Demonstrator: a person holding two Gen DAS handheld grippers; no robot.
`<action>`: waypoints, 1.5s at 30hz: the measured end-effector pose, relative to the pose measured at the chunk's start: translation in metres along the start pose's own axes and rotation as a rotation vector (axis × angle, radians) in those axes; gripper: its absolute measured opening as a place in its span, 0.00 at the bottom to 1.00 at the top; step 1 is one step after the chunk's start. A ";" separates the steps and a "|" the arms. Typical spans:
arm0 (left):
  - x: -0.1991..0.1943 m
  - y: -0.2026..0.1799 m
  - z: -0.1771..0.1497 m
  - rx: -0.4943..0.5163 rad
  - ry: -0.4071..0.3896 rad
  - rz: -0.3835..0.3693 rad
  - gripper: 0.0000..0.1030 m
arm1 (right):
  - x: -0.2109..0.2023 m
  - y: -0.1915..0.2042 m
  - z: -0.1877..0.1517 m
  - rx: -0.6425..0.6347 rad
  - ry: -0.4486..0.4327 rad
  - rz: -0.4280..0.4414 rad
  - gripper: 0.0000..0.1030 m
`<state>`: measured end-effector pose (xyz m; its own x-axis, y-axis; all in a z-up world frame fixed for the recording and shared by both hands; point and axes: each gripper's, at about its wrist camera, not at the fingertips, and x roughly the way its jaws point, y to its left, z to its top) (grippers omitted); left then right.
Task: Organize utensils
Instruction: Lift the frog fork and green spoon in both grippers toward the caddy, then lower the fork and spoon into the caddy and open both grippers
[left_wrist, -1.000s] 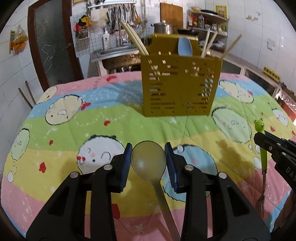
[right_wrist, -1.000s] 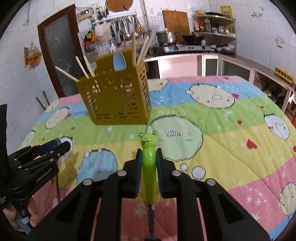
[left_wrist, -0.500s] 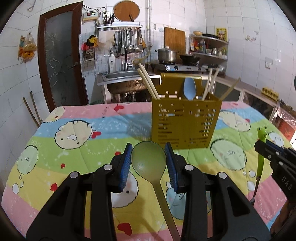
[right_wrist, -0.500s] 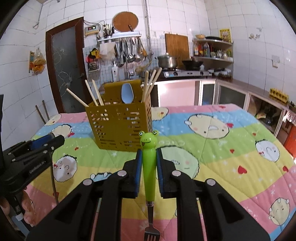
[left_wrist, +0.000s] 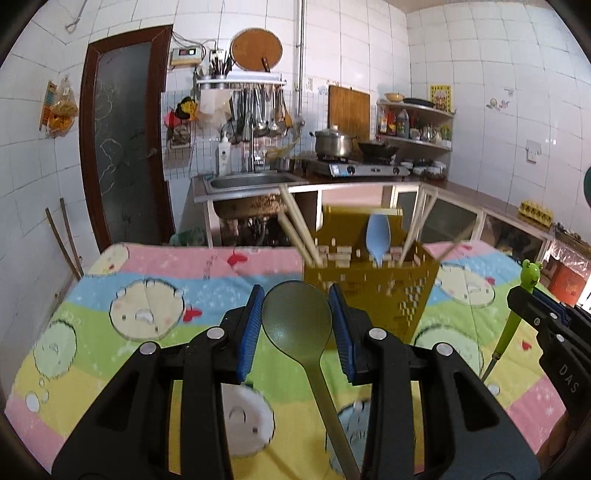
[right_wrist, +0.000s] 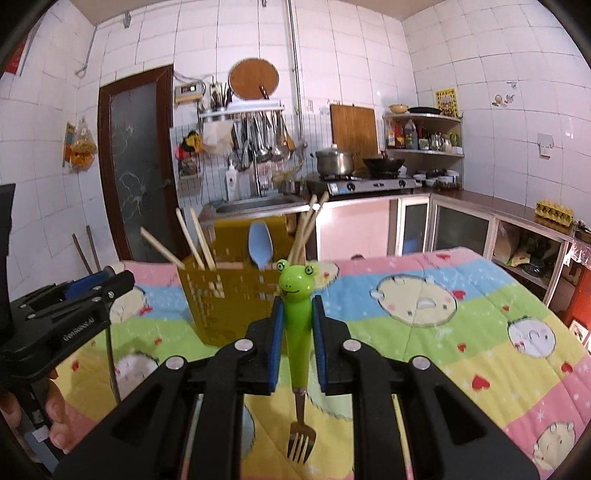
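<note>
Olive-green spoon clamped bowl-up in the left gripper and frog-handled fork pinched tines-down in the right gripper, both lifted near the yellow caddy, which I judge needs each lowered in.

A worktop covered by a quilted cloth with pink, blue, green and yellow stripes, printed with round cartoon faces and red hearts, fills the lower half of both frames. A perforated mustard-yellow utensil holder stands on it, centre-right in the left view, centre-left in the right view.
</note>
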<state>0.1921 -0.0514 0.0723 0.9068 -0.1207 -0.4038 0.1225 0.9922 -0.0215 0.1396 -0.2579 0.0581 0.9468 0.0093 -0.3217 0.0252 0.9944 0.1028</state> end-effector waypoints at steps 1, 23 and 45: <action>0.001 -0.001 0.008 0.000 -0.013 0.001 0.34 | 0.000 0.000 0.008 0.005 -0.015 0.006 0.15; 0.094 -0.031 0.114 0.050 -0.321 0.184 0.34 | 0.091 0.009 0.123 0.044 -0.155 0.054 0.15; 0.092 -0.004 0.067 0.031 -0.173 0.136 0.59 | 0.126 0.013 0.078 -0.019 0.069 0.043 0.40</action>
<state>0.3021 -0.0685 0.0970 0.9712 0.0081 -0.2380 0.0043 0.9987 0.0514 0.2843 -0.2518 0.0920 0.9223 0.0583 -0.3820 -0.0215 0.9948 0.0998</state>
